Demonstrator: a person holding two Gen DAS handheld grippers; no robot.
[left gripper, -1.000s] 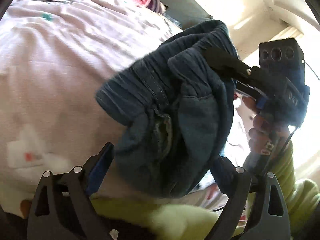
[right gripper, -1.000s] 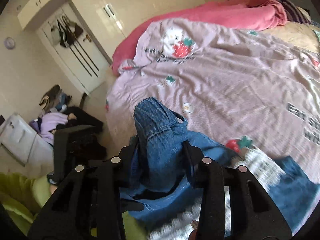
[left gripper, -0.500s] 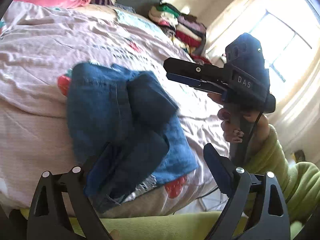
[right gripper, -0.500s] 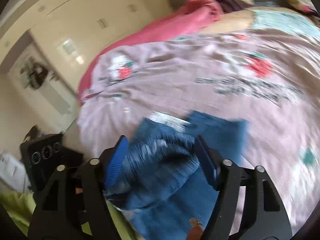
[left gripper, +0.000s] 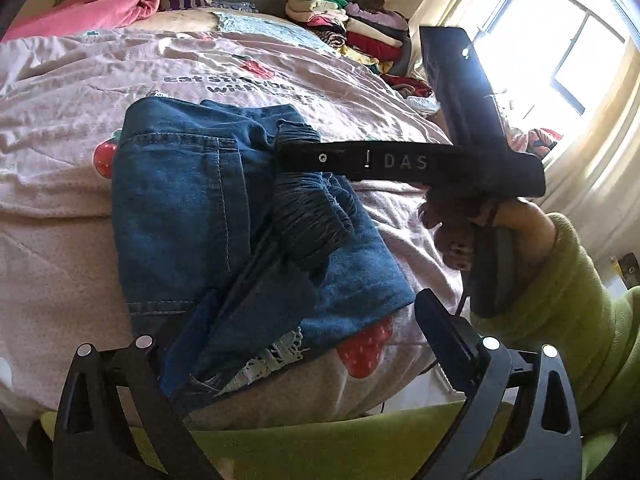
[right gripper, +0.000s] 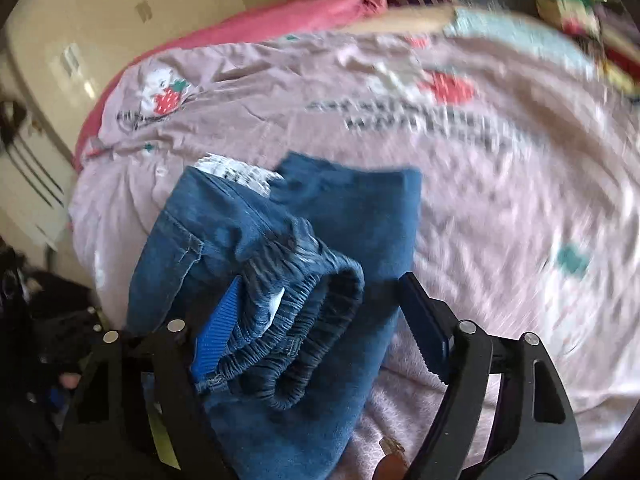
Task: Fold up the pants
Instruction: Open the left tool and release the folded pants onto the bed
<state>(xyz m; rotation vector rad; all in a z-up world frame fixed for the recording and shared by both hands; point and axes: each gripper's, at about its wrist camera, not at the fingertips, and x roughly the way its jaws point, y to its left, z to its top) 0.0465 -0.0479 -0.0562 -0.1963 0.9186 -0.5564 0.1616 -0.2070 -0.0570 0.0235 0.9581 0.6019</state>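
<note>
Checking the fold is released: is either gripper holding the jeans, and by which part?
Nothing is gripped. Both grippers' jaws have just been opening: the right gripper straddles the jeans' elastic waistband loosely; the left gripper stands wide over their folded edge.

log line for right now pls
pants folded on bed | left gripper open | right gripper opening, waistband between jaws

Sun is pouring through window (left gripper: pixel 576 60); bed (left gripper: pixel 56 208) lying under pink strawberry quilt; cream wardrobe (right gripper: pixel 100 40) standing behind.
</note>
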